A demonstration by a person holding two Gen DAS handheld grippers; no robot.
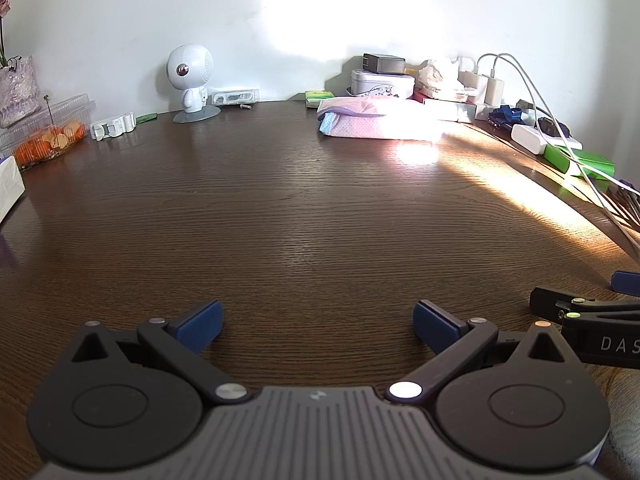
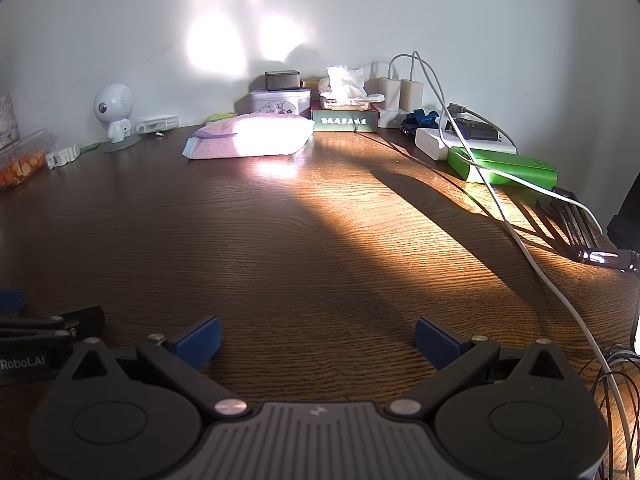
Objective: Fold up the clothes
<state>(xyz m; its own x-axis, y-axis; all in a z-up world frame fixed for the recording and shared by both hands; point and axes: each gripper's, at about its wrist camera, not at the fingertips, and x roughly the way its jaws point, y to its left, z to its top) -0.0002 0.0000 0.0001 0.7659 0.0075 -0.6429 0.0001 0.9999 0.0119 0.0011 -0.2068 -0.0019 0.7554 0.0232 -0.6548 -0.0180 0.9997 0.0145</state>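
Two grippers hover low over a dark wooden table point(image 1: 304, 216), side by side. From its own wrist view the left gripper point(image 1: 318, 322) has its blue-padded fingers point(image 1: 200, 324) spread wide, nothing between them, only bare wood grain beneath. The right gripper point(image 2: 318, 338) is spread just as wide and holds nothing; its fingertips point(image 2: 436, 340) stand apart over the wood. Each gripper shows at the other's side: the right one at 3 o'clock in the left view, the left one at 9 o'clock in the right view.

Well away toward 12 o'clock lies the clothing, a folded pink dotted garment point(image 2: 256, 136) with a blue edge, flat on the table near the wall, sunlit and touched by neither gripper. Behind it stand a white tin point(image 2: 280, 101) and a tissue box point(image 2: 345, 114). At 10 o'clock stands a white astronaut figure point(image 1: 191, 80). At 2 o'clock lie a green box point(image 2: 504, 168), white chargers point(image 2: 400, 92) and a white cable point(image 2: 532, 264). A sunbeam crosses the wood; a pale wall point(image 1: 160, 8) rises behind.
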